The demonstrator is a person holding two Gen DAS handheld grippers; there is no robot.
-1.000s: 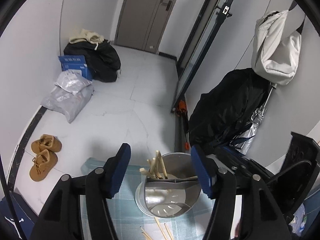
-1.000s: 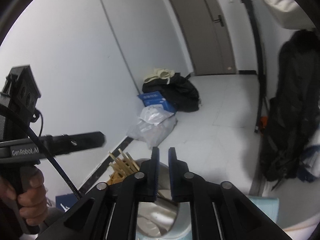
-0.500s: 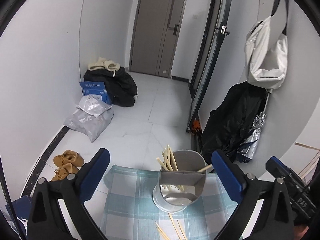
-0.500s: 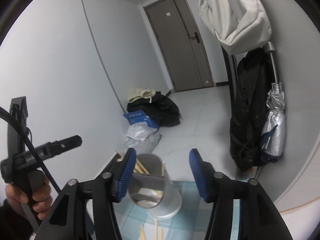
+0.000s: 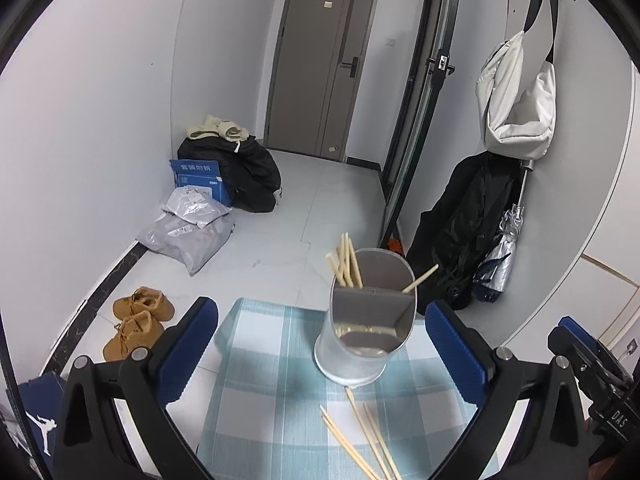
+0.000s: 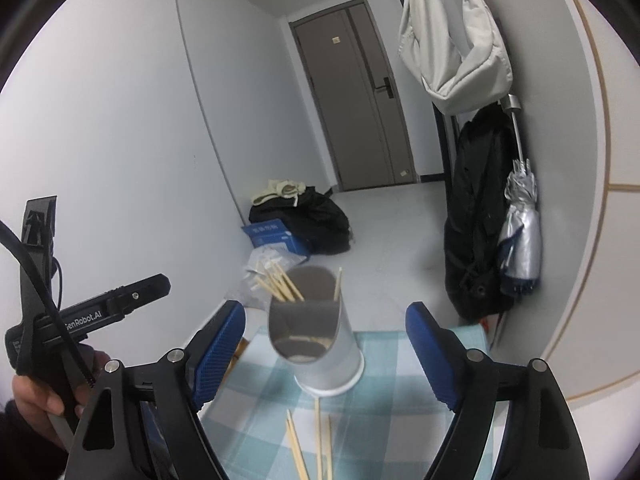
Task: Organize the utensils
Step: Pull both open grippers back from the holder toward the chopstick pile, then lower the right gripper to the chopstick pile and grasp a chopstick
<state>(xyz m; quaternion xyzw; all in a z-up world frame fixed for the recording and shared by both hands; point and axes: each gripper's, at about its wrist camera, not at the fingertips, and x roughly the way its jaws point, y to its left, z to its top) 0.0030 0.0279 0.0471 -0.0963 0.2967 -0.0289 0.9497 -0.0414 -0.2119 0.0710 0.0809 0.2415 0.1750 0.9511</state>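
Note:
A grey utensil holder (image 5: 370, 320) with an inner divider stands on a blue checked cloth (image 5: 264, 392). Several wooden chopsticks (image 5: 346, 260) lean in its far-left compartment and one (image 5: 420, 278) leans out to the right. Loose chopsticks (image 5: 370, 432) lie on the cloth in front of it. My left gripper (image 5: 322, 356) is open and empty, hovering back from the holder. My right gripper (image 6: 326, 356) is open and empty, with the holder (image 6: 316, 332) between and beyond its fingers. Loose chopsticks (image 6: 316, 436) also show in the right wrist view.
The cloth covers a small table with its edge just beyond the holder. On the floor are brown shoes (image 5: 138, 320), grey parcels (image 5: 192, 232) and a black bag (image 5: 248, 176). A black coat (image 5: 468, 236) and a white bag (image 5: 516, 104) hang at the right.
Both grippers have drawn back and up from the holder. The right gripper went from shut to wide open; the left opened wider. The loose chopsticks on the cloth came into fuller view.

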